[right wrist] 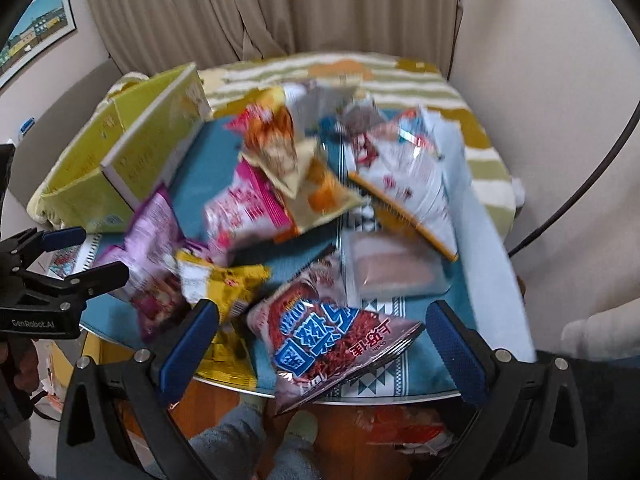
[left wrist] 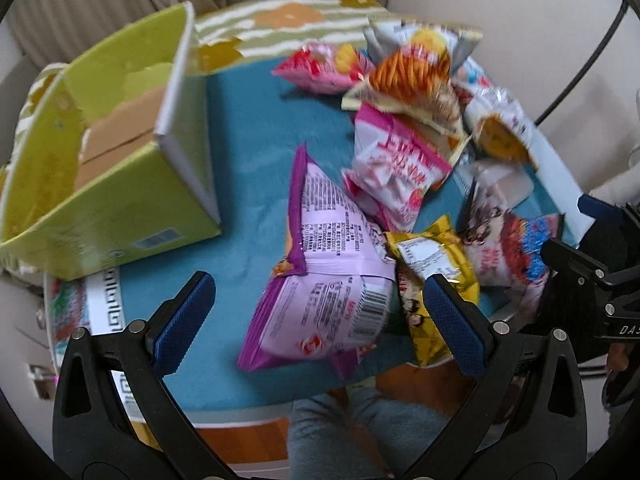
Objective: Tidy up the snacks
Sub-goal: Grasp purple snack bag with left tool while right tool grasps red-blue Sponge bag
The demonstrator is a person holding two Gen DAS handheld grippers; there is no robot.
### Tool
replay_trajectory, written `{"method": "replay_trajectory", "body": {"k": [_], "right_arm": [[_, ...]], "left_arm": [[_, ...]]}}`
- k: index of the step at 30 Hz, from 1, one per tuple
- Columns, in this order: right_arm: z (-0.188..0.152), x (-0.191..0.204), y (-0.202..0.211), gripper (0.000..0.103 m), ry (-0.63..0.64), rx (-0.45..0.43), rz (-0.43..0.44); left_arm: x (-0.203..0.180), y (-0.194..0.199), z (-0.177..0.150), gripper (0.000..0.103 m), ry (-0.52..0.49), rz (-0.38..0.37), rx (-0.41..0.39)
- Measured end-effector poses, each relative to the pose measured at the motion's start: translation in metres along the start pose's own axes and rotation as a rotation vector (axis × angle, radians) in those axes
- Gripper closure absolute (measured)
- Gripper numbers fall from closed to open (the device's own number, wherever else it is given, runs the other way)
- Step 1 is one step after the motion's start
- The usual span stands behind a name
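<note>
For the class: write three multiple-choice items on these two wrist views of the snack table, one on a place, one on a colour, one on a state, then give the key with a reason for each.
1. Seen from the left wrist camera, where does the green box stand relative to the pile of snack bags?
A. left of it
B. right of it
C. on top of it

2. What colour is the bag between the left tongs?
A. green
B. purple
C. black

3. How do the right tongs stand?
A. shut on a bag
B. open, holding nothing
C. out of view

Key:
1 A, the box fills the left side, with the bags to its right.
2 B, the purple bag lies between the blue pads.
3 B, the fingers are spread wide over the red and blue bag without touching it.
</note>
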State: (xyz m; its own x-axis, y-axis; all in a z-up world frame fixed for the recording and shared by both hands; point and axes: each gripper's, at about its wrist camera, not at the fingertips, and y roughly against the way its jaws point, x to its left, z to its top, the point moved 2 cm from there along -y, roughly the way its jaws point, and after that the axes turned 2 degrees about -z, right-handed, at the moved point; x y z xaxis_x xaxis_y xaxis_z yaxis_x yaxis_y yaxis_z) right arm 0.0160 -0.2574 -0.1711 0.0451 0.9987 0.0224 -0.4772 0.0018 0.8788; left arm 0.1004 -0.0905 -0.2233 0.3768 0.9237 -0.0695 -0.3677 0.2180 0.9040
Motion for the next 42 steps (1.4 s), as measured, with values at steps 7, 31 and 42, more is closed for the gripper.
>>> {"method": "replay_trajectory", "body": {"k": [7, 31, 42], "right_arm": [[-0.005, 0.004, -0.039, 0.000, 0.127, 0.072, 0.064], [0.007, 0.012, -0.087, 0.032, 0.348, 0.179, 0.135], [0.027, 0.007, -0.060, 0.034, 0.324, 0.111, 0.129]], "left_arm": [[-0.002, -0.034, -0.003, 0.006, -0.045, -0.046, 0.071], [0.011, -0.035, -0.014, 0.044, 0.019, -0.019, 0.083], [0.020, -0.001, -0.016, 0.045, 0.062, 0.018, 0.031]]}}
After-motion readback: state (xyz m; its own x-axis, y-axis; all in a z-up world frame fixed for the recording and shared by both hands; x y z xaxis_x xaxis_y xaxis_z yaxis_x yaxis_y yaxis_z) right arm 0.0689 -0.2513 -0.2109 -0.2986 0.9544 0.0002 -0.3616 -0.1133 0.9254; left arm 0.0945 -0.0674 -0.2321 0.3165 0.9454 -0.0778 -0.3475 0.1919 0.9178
